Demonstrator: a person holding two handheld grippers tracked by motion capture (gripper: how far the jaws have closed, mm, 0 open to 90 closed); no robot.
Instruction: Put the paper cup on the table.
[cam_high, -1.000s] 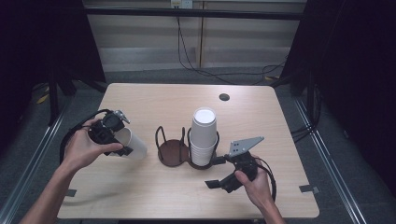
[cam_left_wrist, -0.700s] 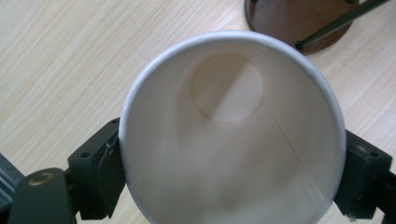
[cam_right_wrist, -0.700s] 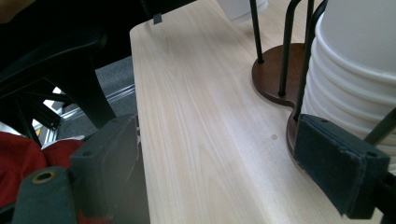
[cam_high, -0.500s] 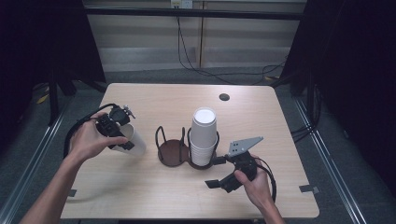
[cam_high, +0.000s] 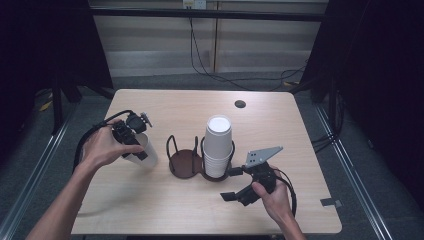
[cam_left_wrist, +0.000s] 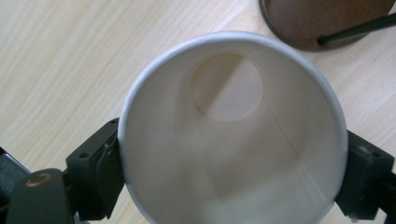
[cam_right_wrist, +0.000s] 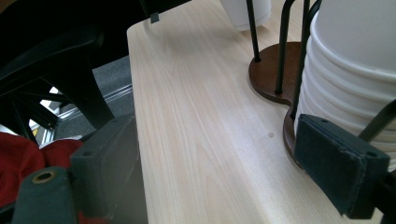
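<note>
Left tongs (cam_high: 141, 149) clamp a paper cup (cam_high: 145, 152) – apparently tilted – while right tongs (cam_high: 234, 184) gape beside the stack (cam_high: 218, 146)

We take the two-ring cup holder (cam_high: 192, 162) as our landmark, standing near the middle of the surface (cam_high: 290, 130). In its right ring sits a stack of cups (cam_high: 218, 146); its left ring is empty. Left of the holder a single cup (cam_high: 145, 152) is tilted in the left tool (cam_high: 134, 137). Right of and in front of the holder is the right tool (cam_high: 235, 184). Behind the holder, towards the far edge, we see a hole (cam_high: 240, 104) in the surface.
</note>
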